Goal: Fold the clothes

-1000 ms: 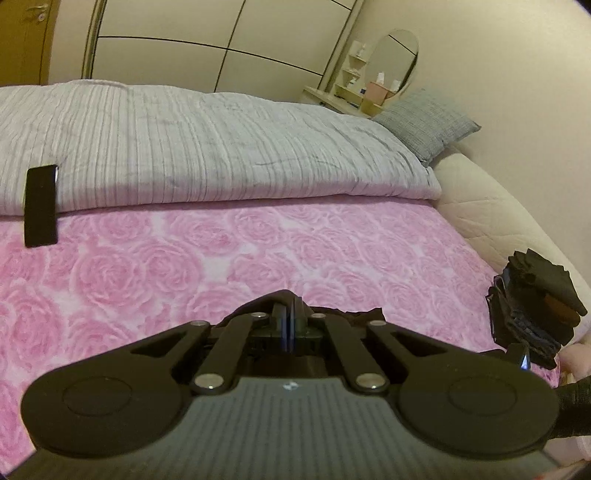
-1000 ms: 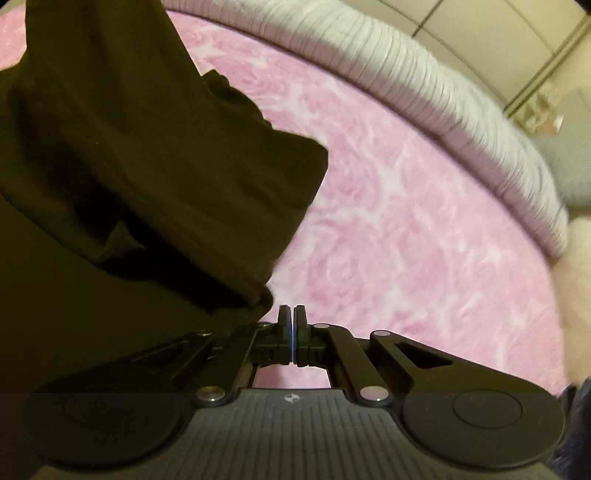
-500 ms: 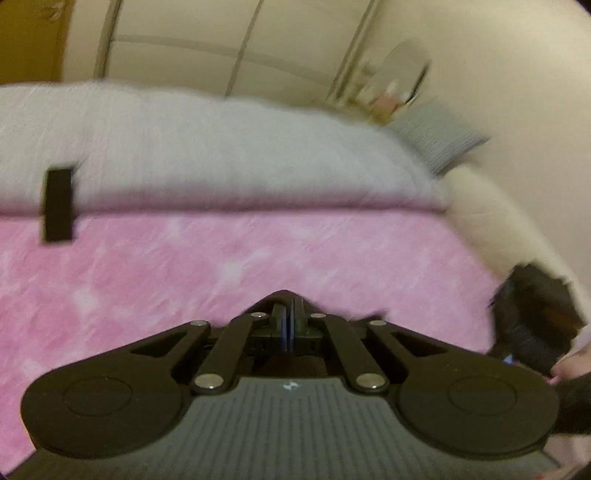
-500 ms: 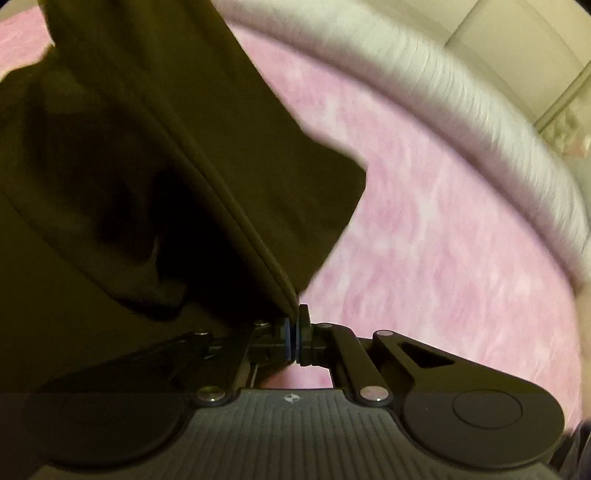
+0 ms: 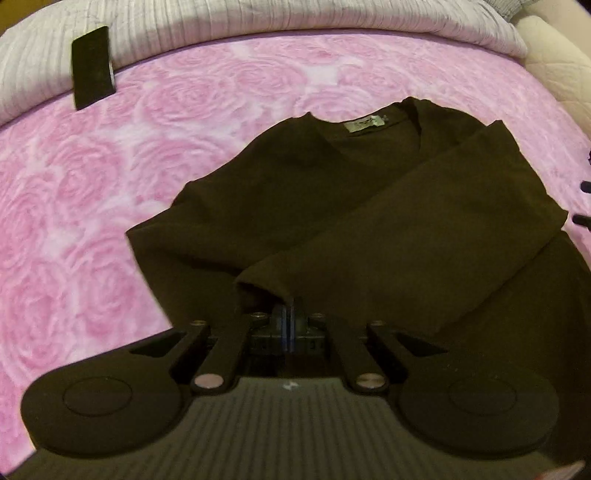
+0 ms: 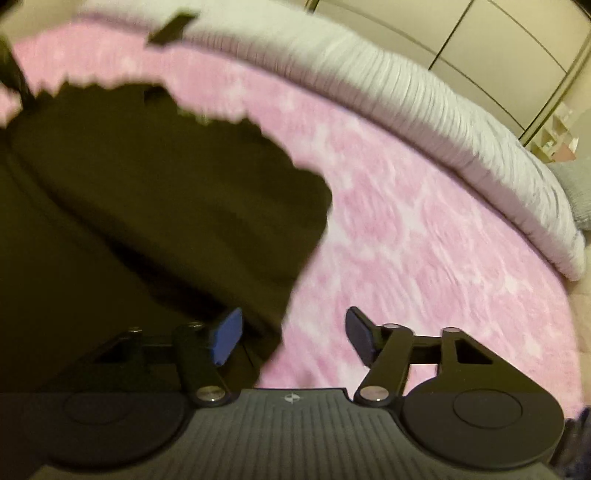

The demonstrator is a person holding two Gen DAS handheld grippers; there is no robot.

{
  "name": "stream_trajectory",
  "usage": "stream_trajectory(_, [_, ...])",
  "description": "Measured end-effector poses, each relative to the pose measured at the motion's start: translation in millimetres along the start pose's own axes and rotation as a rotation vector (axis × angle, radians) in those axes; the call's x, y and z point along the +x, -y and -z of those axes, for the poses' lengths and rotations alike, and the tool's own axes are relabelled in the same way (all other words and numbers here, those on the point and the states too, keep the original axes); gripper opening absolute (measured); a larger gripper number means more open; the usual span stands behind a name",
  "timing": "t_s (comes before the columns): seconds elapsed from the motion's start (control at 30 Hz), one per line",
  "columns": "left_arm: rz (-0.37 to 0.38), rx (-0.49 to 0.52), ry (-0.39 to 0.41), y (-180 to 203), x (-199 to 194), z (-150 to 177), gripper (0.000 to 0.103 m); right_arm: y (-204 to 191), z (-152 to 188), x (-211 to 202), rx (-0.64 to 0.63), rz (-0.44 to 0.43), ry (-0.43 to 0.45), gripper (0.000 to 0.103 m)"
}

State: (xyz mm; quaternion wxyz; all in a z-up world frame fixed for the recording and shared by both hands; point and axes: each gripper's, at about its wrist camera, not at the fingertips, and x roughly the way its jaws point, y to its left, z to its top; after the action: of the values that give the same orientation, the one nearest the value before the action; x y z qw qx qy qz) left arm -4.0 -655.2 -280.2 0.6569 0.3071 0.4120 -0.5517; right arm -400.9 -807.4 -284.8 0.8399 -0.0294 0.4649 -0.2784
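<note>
Lying on a bed covered by one pink rose-patterned blanket (image 5: pixel 110 206) is a single dark brown shirt (image 5: pixel 369 206), spread with its neckline and one pale label (image 5: pixel 364 124) toward the far side. One sleeve is folded diagonally across the chest, its cuff ending at the left tool (image 5: pixel 289 317). That tool's two fingers are pressed tight together, pinching the edge of the sleeve fabric. In the right wrist view, which is blurred, the right tool (image 6: pixel 291 334) has its jaws opening, already fairly wide; two blue pads show, one (image 6: pixel 227 334) over the shirt's edge and the other over bare blanket. The shirt's edge lies between them, but neither pad presses on it. Beyond the blanket runs one grey striped duvet (image 5: pixel 295 18), folded back. One flat black rectangular object (image 5: pixel 92 66) rests where duvet meets blanket. One grey pillow (image 6: pixel 576 192) sits at the far right.
</note>
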Motion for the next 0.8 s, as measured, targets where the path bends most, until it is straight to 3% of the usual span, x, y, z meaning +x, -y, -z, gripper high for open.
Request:
stream_trajectory(0.1, [0.011,0.012,0.025,1,-2,-7,0.000,0,-25,21,0.014,-0.034,0.045,0.029])
stream_trajectory(0.2, [0.018,0.012,0.032,-1,-3,-13,0.000,5,-51,58,0.042,-0.076,0.074,0.014])
stream_trajectory(0.33, [0.001,-0.013,-0.023,-10,6,-8,0.002,17,-74,121,0.072,-0.080,0.004,0.012])
stream_trajectory(0.47, [0.002,-0.048,-0.040,-17,6,2,0.006,36,-70,130,0.145,-0.002,0.006,0.012])
stream_trajectory(0.57, [-0.008,-0.065,-0.025,-20,-1,6,0.009,44,-69,110,0.194,-0.002,0.034,0.023])
stream_trajectory(0.67, [-0.034,-0.071,-0.011,-20,-12,9,0.014,45,-64,89,0.221,-0.026,0.043,0.063])
stream_trajectory(0.7, [-0.045,-0.071,-0.003,-18,-17,10,0.019,44,-61,82,0.232,-0.027,0.047,0.085])
stream_trajectory(0.8, [-0.065,-0.066,0.008,-11,-29,12,0.033,39,-52,60,0.241,-0.042,0.030,0.084])
